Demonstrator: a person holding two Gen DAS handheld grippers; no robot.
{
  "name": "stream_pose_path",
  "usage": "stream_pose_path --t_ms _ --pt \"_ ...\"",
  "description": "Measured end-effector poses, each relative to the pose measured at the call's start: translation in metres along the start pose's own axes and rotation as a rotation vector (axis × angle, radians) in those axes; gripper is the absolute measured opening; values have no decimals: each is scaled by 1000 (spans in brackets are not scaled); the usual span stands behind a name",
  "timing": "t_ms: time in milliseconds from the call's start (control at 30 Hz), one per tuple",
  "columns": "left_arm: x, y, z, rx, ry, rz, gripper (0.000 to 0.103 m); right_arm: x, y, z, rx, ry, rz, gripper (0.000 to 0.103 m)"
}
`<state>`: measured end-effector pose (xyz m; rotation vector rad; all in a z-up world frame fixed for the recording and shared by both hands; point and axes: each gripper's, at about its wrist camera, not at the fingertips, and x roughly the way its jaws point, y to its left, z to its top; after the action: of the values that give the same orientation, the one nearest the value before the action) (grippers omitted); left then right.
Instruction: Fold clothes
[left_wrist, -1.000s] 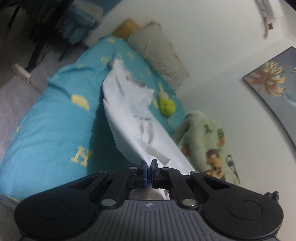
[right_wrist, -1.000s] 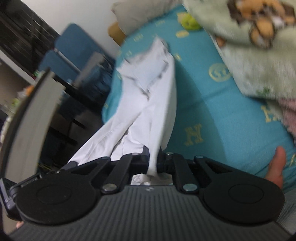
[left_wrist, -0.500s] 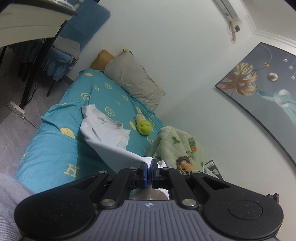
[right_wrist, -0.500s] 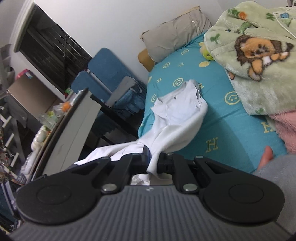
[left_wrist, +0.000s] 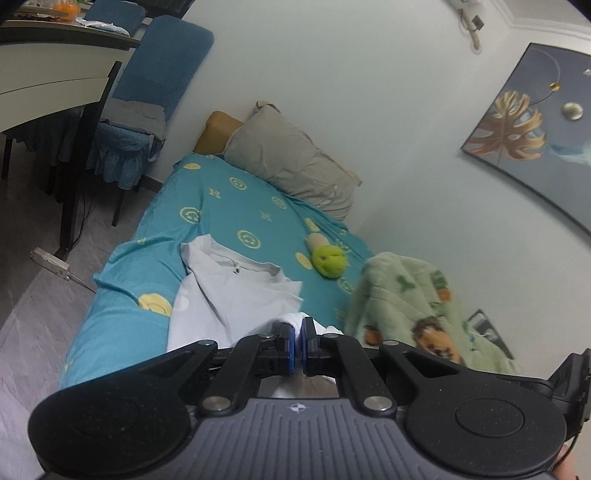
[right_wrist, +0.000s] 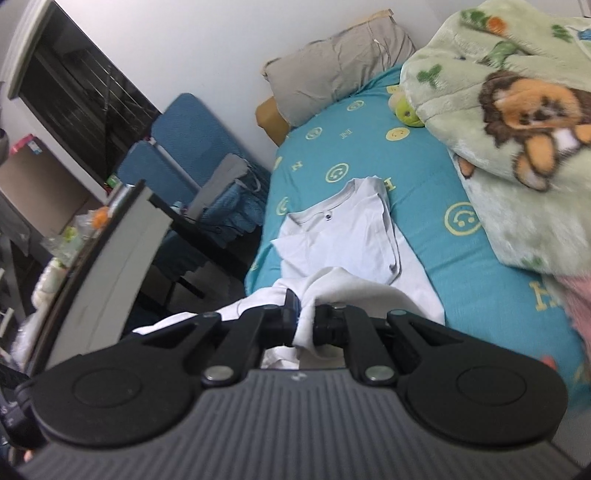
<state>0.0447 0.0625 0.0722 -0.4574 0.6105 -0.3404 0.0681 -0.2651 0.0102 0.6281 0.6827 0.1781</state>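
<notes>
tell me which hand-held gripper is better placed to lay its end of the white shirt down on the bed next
Probably left. The left hand-held gripper pinches the white shirt over the bed; the right one's fabric trails past the edge.

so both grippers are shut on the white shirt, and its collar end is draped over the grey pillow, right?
Not the pillow. Both grippers are shut on the white shirt, but its collar end lies flat on the teal sheet, apart from the grey pillow, per the right wrist view.

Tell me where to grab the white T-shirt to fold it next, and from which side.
Probably the two shoulder corners by the collar of the white T-shirt, reached from the bed's near end. The collar end lies flat on the sheet, facing the pillow; the bunched hem is already pinched.
</notes>
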Motion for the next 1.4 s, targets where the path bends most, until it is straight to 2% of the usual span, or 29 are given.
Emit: stream_pose_path --t_ms 167,433,600,700,867,1067,1100,1167,1233,1267,1300,1333,1367,1400 --pt "72 21 10 24 21 65 4 70 -18 17 -5 47 -52 9" --pt "177 69 -1 71 57 133 4 164 -55 26 -52 113 -122 9" --pt "228 90 -17 174 79 190 4 211 -76 20 -96 150 -145 10" --pt "254 97 -29 236 129 228 4 233 -80 17 -120 207 -204 11" --pt "282 110 -47 266 216 263 4 249 -75 14 -159 240 -257 11" --pt "281 105 -52 316 208 267 6 250 -72 11 -179 232 -276 12" --pt "279 104 -52 320 203 265 7 250 -70 10 -198 236 -281 12" --pt "271 97 -50 325 182 257 22 250 -65 10 -228 246 -288 14" --pt "262 90 -48 332 163 247 33 246 -61 10 -245 248 -283 22" --pt "257 85 -47 337 151 242 40 243 -59 10 -252 244 -277 36" --pt "252 81 -45 342 140 237 43 239 -57 10 -259 238 -271 55" --pt "245 76 -45 352 123 236 54 232 -52 9 -271 208 -279 67" --pt "238 71 -45 365 100 237 65 225 -48 9 -283 178 -286 86" --pt "231 67 -45 377 77 237 71 218 -44 8 -294 146 -293 93"
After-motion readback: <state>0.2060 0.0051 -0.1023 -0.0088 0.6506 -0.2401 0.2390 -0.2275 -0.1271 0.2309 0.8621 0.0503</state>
